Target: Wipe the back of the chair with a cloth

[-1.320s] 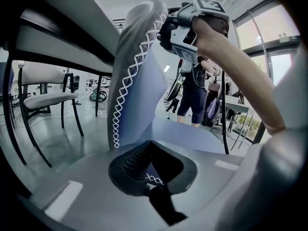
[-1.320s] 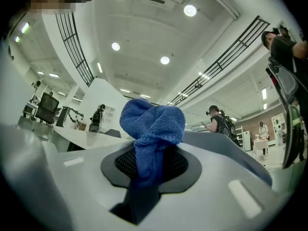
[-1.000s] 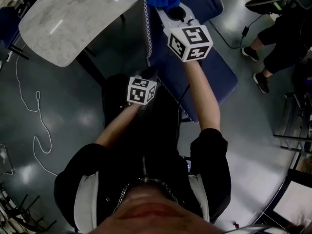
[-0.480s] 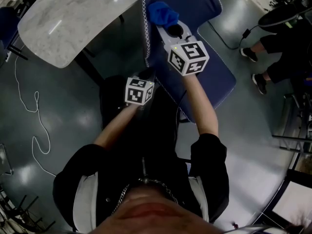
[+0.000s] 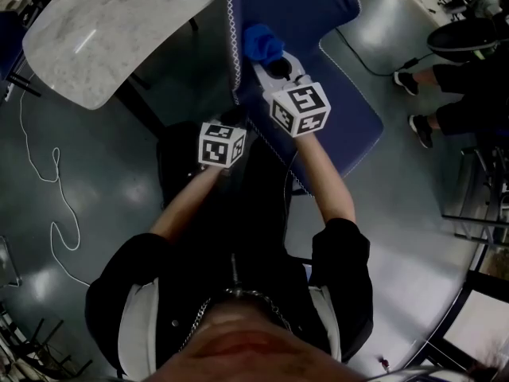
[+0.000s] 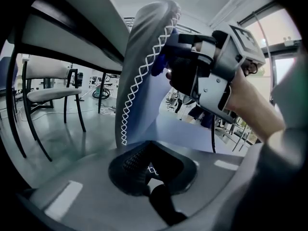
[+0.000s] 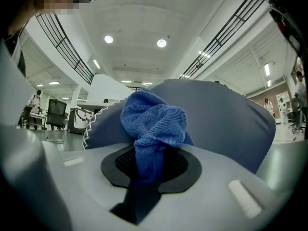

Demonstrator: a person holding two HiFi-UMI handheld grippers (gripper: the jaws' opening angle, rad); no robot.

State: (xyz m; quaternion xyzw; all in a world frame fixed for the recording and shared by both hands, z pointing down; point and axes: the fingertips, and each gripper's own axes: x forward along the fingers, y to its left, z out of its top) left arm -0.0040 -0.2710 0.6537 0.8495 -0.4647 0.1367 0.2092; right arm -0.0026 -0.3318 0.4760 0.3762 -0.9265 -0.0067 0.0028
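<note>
Blue cloth (image 7: 153,121) is clamped in the right tool (image 7: 151,167) and held against the chair back (image 5: 298,6), whose white-stitched edge is pinched by the left tool (image 6: 150,170).

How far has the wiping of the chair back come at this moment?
Done: the right gripper is shut on the cloth.
In hand: the cloth lies against the back, while the left gripper clamps the stitched edge.
Left: the wiping itself. No wiped patch shows, so I cannot tell how much of the back remains.
</note>
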